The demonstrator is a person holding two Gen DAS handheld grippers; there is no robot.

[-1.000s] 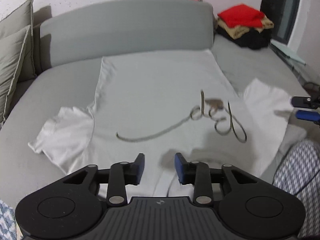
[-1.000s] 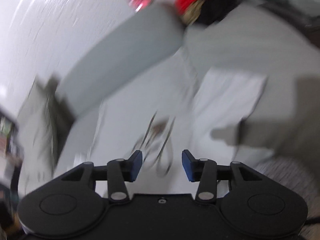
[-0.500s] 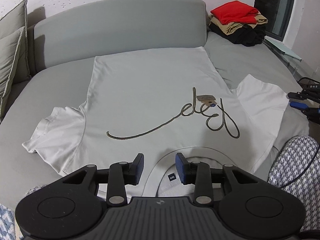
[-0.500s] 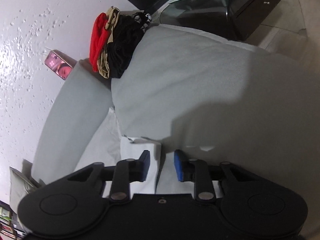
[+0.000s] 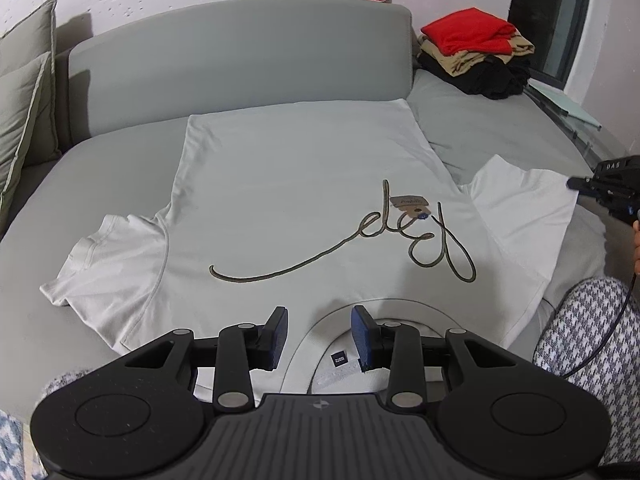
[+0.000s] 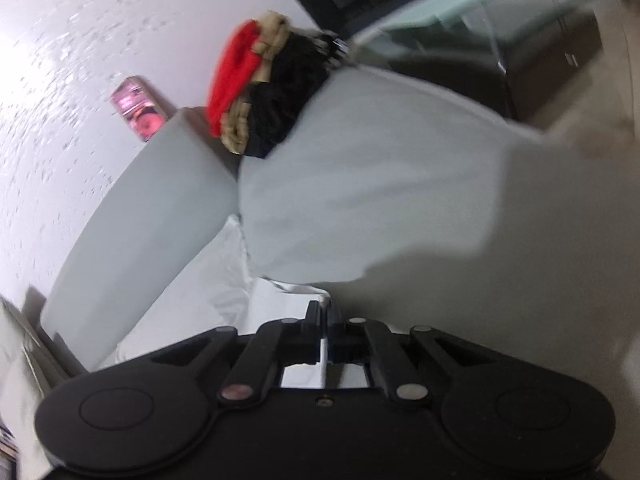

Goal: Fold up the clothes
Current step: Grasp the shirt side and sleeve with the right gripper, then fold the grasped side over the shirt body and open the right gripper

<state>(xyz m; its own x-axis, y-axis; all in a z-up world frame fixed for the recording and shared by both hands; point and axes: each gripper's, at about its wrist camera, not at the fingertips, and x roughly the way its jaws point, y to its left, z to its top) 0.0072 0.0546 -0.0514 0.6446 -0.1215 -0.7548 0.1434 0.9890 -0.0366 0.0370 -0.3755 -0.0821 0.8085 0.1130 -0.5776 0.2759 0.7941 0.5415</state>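
A white T-shirt (image 5: 296,200) with a looping olive script lies flat, front up, on the grey sofa bed (image 5: 500,140), collar nearest me. My left gripper (image 5: 319,330) is open and empty, just above the collar. My right gripper (image 6: 324,316) is shut on the edge of the shirt's right sleeve (image 6: 280,300). In the left wrist view the right gripper (image 5: 576,184) sits at the outer edge of that sleeve (image 5: 520,208). The left sleeve (image 5: 108,256) lies spread out at the left.
A pile of folded clothes (image 5: 476,52), red on top, sits at the far right corner of the sofa bed. Grey cushions (image 5: 24,92) stand at the far left. A glass table (image 5: 560,100) is at the right. A houndstooth-patterned leg (image 5: 588,340) is near right.
The shirt has settled flat from a rumpled state. My right gripper went to the right sleeve and shut on its edge. The left gripper stayed open near the collar.
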